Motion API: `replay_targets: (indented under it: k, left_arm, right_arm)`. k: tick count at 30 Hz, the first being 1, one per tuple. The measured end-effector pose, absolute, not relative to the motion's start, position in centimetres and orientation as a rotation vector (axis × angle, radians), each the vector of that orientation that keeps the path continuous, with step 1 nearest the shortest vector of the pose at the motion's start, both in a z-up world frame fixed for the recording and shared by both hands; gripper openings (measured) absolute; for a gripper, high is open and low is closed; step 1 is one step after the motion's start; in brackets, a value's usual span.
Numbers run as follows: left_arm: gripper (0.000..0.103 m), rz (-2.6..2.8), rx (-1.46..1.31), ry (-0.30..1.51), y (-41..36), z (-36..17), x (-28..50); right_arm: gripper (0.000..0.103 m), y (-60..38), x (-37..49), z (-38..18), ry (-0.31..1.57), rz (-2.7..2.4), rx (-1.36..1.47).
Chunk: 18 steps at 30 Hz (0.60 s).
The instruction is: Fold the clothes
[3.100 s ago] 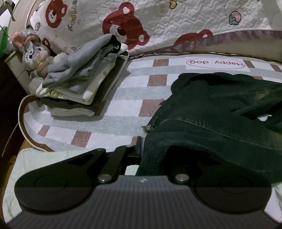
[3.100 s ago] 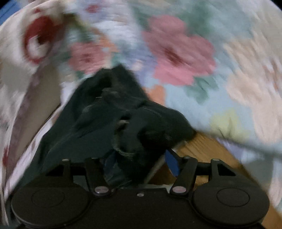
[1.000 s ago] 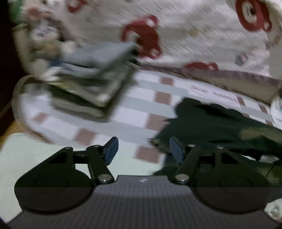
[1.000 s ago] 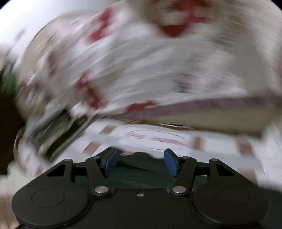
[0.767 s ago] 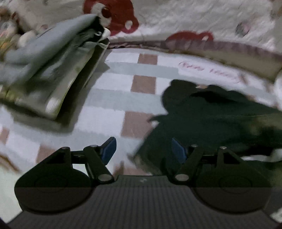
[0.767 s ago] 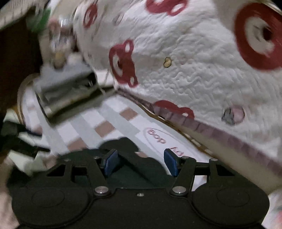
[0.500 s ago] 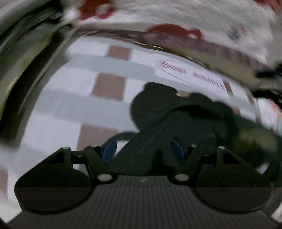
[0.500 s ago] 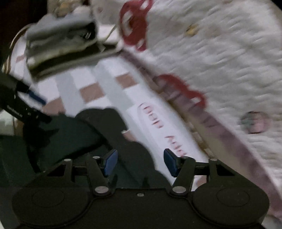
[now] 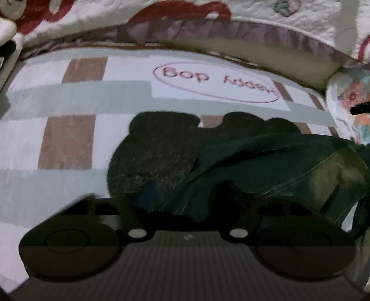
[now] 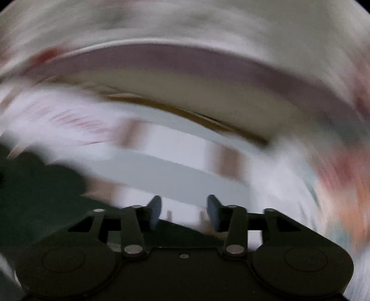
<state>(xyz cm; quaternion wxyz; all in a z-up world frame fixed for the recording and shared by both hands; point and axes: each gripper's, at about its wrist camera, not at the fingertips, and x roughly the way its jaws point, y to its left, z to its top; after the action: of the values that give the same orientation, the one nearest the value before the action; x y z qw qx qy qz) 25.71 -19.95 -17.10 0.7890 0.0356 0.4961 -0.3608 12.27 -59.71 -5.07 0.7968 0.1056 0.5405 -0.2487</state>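
**Mia:** So what is under everything?

**Ben:** A bed cover (image 9: 69, 97) with white, grey and brown squares. It has a pink oval (image 9: 215, 81) on it with red letters inside. The letters are upside down. Behind the cover is a white quilt (image 9: 138, 14) with red bear shapes and a purple edge. On the far right is a flowery cushion (image 9: 351, 101).

**Mia:** Where are the clothes?

**Ben:** One dark green garment (image 9: 161, 150) lies on the squared cover, in the middle and off to the right. It is bunched up and not folded. The left part looks rough and fuzzy. The right part looks smooth, with long creases and a seam running across it.

**Mia:** What are the tongs doing?

**Ben:** The left gripper (image 9: 185, 201) points down into the near edge of the garment. Its tips are buried in the dark cloth, pressed together on it. The right gripper (image 10: 183, 211) has its blue pads (image 10: 154, 209) spread apart, and they are opening a bit more. Nothing is between them. They hang over the pale cover, with dark cloth (image 10: 39, 192) low on the left of that view.

**Mia:** What can't you see well?

**Ben:** The right view is all smeared, so the quilt and cover are just streaks. In the left view the gripper's tips are lost in the cloth. The garment runs off the right edge, so I cannot tell what kind of clothing it is. A small black thing (image 9: 360, 108) pokes in at the right, too cut off to name.
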Motion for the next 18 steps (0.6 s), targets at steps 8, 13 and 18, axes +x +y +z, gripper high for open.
replay_targets:
  k: [8,13,18]
  left_arm:
    - [0.004,-0.805,0.064,0.969,-19.5,-16.0,25.0]
    - [0.003,-0.776,0.034,1.024,-19.1,-16.8,24.7]
    - [0.004,-0.823,-0.086,1.053,-16.9,-17.1,23.7]
  right_arm:
    - [0.055,-71.1,-5.1,-8.8,0.973,-0.988,0.906]
    - [0.056,-73.3,-7.6,-9.6,1.064,-1.144,0.675]
    - [0.058,-75.6,-8.9,-9.6,1.138,-1.17,0.585]
